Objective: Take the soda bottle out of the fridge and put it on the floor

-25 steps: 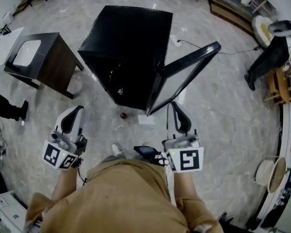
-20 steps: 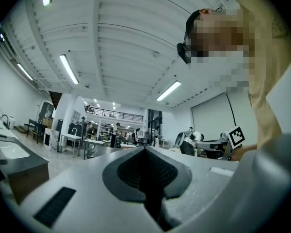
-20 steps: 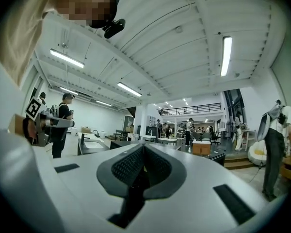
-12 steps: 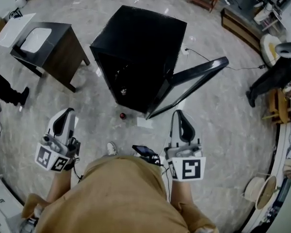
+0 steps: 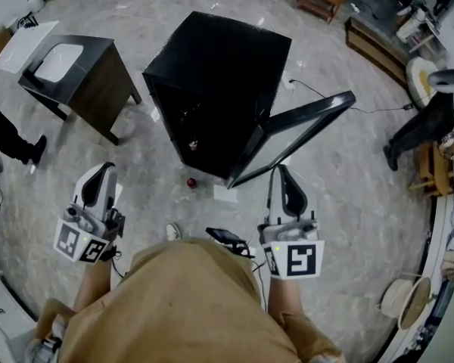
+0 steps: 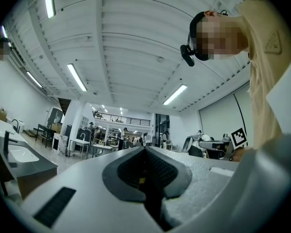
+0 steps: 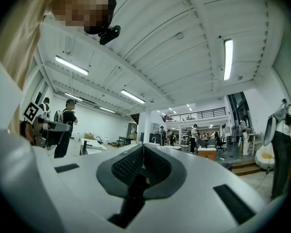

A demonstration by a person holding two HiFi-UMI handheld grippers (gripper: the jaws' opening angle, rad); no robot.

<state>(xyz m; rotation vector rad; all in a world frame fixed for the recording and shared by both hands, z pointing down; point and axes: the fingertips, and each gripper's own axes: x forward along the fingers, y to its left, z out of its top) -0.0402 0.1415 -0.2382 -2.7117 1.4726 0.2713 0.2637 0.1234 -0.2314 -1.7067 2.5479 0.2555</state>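
Note:
The black fridge (image 5: 212, 66) stands ahead of me with its glass door (image 5: 295, 134) swung open to the right. A small bottle with a red cap (image 5: 191, 181) stands on the floor just in front of the open fridge. Another small bottle-like thing (image 5: 193, 145) shows low inside the fridge; I cannot tell what it is. My left gripper (image 5: 103, 169) (image 6: 145, 152) is held near my waist, shut and empty, well short of the bottle. My right gripper (image 5: 282, 172) (image 7: 143, 149) is level with it below the door's edge, also shut and empty. Both gripper views look up at the ceiling.
A dark side table with a white basin (image 5: 76, 74) stands left of the fridge. A person's legs (image 5: 7, 138) are at the far left, another person (image 5: 424, 123) at the right. A cable (image 5: 325, 97) runs behind the fridge, and a white sheet (image 5: 227, 193) lies by the door.
My view has swung, so the fridge sits further right in the picture. Both grippers have sunk a little toward my waist, the left one drifting left. Their jaws stay shut.

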